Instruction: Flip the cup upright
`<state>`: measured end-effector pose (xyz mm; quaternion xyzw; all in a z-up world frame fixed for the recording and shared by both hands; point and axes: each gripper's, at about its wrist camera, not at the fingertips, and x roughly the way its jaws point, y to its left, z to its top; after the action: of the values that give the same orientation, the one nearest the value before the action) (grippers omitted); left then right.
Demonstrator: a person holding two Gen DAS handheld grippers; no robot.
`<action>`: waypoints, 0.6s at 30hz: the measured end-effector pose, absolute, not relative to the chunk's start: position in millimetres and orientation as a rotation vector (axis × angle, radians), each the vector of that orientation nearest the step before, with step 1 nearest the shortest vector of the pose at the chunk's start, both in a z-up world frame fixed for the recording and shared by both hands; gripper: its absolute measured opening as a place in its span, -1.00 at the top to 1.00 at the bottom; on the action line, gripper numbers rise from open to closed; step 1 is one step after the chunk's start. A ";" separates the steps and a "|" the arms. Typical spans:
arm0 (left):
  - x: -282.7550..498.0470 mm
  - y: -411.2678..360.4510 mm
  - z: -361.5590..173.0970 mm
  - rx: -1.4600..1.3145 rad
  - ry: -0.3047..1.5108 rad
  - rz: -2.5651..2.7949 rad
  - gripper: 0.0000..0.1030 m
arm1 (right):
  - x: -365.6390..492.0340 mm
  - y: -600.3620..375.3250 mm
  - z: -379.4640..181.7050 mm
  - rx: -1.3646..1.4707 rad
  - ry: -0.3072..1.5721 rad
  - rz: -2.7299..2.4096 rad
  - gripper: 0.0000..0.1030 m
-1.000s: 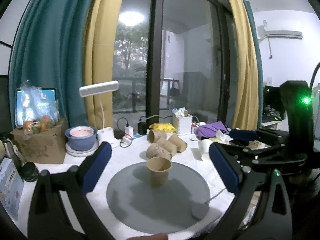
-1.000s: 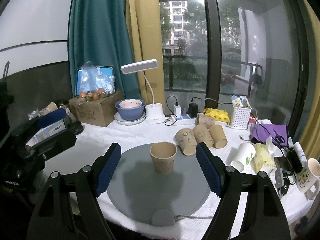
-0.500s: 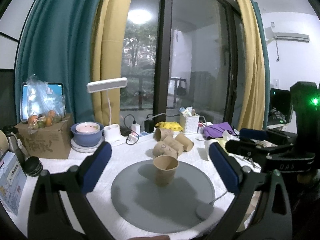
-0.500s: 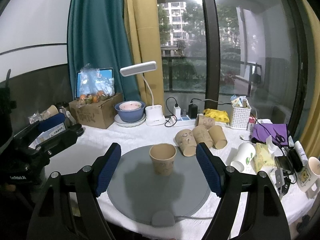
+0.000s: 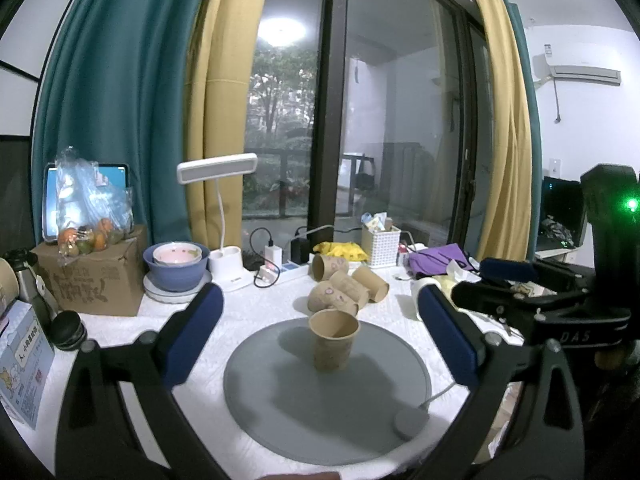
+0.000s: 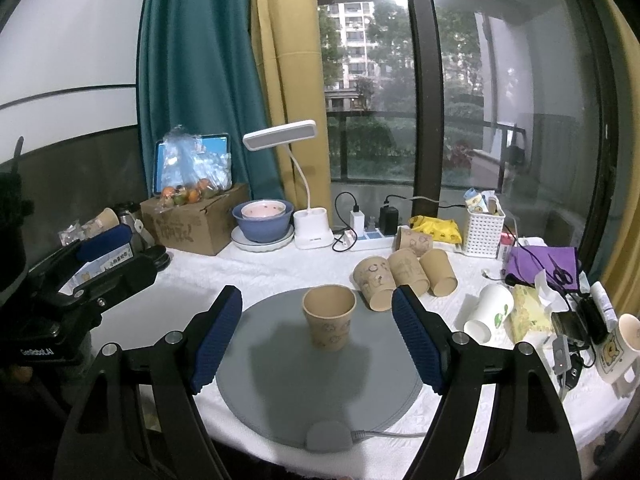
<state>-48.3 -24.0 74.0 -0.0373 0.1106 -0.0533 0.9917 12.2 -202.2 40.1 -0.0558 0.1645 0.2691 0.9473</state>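
Cup (image 6: 329,316) stands upright, mouth up, on the round grey mat (image 6: 280,380) in the middle of the tabletop (image 6: 248,268). Both my left gripper (image 5: 320,338) and my right gripper (image 6: 316,336) are spread wide and hold nothing, with the cup ahead between their blue pads and not touched. Several more paper cups (image 6: 404,272) lie on their sides just behind the mat.

Brown cartoon-printed cup (image 6: 329,316), grey round mat (image 6: 280,392), blue ribbed fingers (image 6: 216,338)
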 end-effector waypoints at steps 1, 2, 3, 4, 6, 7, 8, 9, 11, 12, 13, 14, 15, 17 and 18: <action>-48.0 -24.1 73.7 -0.075 0.222 -0.107 -0.92 | 12.0 -202.5 40.2 -0.113 0.334 0.547 -0.56; -47.8 -24.1 73.5 -0.075 0.223 -0.107 -0.92 | 12.0 -202.5 40.2 -0.112 0.334 0.548 -0.56; -48.3 -23.7 74.3 -0.075 0.223 -0.107 -0.92 | 12.0 -202.4 40.3 -0.112 0.334 0.548 -0.56; -48.1 -24.0 73.7 -0.075 0.223 -0.108 -0.92 | 12.0 -202.4 40.2 -0.113 0.333 0.548 -0.56; -48.3 -23.9 73.9 -0.074 0.223 -0.108 -0.92 | 12.1 -202.4 40.2 -0.112 0.334 0.547 -0.56; -48.4 -23.9 74.3 -0.074 0.224 -0.107 -0.92 | 12.1 -202.5 40.2 -0.112 0.334 0.548 -0.56; -48.3 -24.1 74.1 -0.073 0.224 -0.109 -0.92 | 12.1 -202.6 40.2 -0.112 0.333 0.548 -0.56; -48.5 -24.2 74.2 -0.074 0.224 -0.108 -0.92 | 12.2 -202.7 40.3 -0.112 0.333 0.549 -0.56; -48.2 -24.4 73.6 -0.075 0.224 -0.108 -0.92 | 12.3 -202.7 40.2 -0.113 0.334 0.548 -0.56; -48.6 -24.1 74.2 -0.074 0.223 -0.107 -0.92 | 12.1 -202.8 40.2 -0.113 0.333 0.549 -0.56; -48.7 -24.1 73.8 -0.075 0.222 -0.107 -0.92 | 12.2 -202.9 40.2 -0.112 0.333 0.549 -0.56; -48.4 -23.8 74.1 -0.074 0.223 -0.108 -0.92 | 12.3 -202.7 40.2 -0.112 0.333 0.549 -0.56; -48.2 -23.8 73.8 -0.074 0.223 -0.108 -0.92 | 12.3 -202.3 40.2 -0.113 0.333 0.548 -0.56; -48.3 -23.7 73.3 -0.074 0.222 -0.109 -0.92 | 12.2 -202.6 40.2 -0.112 0.333 0.548 -0.56; -48.3 -23.5 73.7 -0.074 0.222 -0.109 -0.92 | 12.1 -202.6 40.2 -0.112 0.333 0.548 -0.56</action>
<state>-48.3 -23.5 73.7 -0.0369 0.1109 -0.0541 0.9917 12.1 -202.6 40.2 -0.0549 0.1636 0.2691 0.9475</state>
